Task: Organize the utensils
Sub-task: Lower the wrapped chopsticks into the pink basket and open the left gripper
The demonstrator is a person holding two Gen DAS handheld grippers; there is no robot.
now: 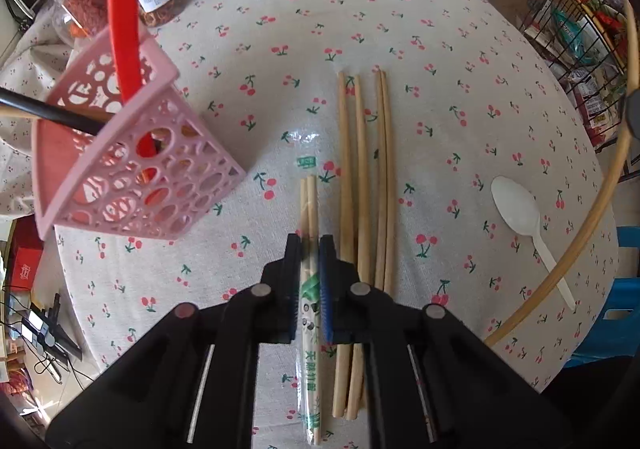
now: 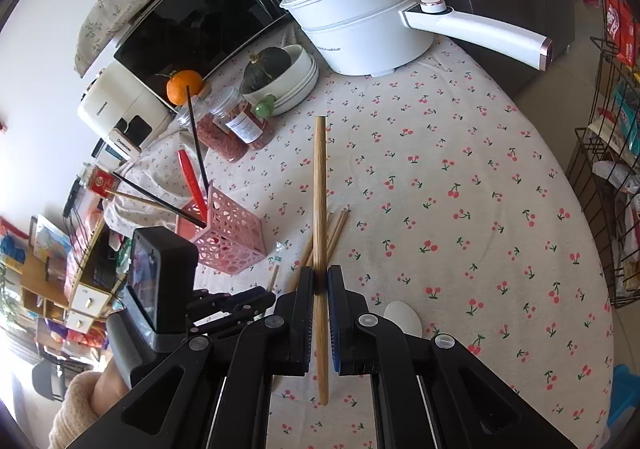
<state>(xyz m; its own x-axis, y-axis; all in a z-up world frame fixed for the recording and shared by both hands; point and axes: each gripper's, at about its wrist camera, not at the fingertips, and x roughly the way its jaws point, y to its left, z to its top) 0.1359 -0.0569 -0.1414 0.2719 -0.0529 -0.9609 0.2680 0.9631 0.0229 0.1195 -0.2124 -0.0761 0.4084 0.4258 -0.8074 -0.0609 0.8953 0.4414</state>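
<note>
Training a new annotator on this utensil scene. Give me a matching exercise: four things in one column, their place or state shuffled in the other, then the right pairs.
Things
1. wrapped chopsticks
2. single bare chopstick
3. white plastic spoon
4. red utensil

Place or state
A. standing in the pink basket
B. lying loose on the cherry-print tablecloth
C. clamped in the right gripper
D. between the pads of the left gripper

Pairs: 1-D, 2-C, 3-B, 4-A

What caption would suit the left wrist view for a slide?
Left gripper shut on wrapped chopsticks beside four loose chopsticks, a pink utensil basket and a white spoon.
</note>
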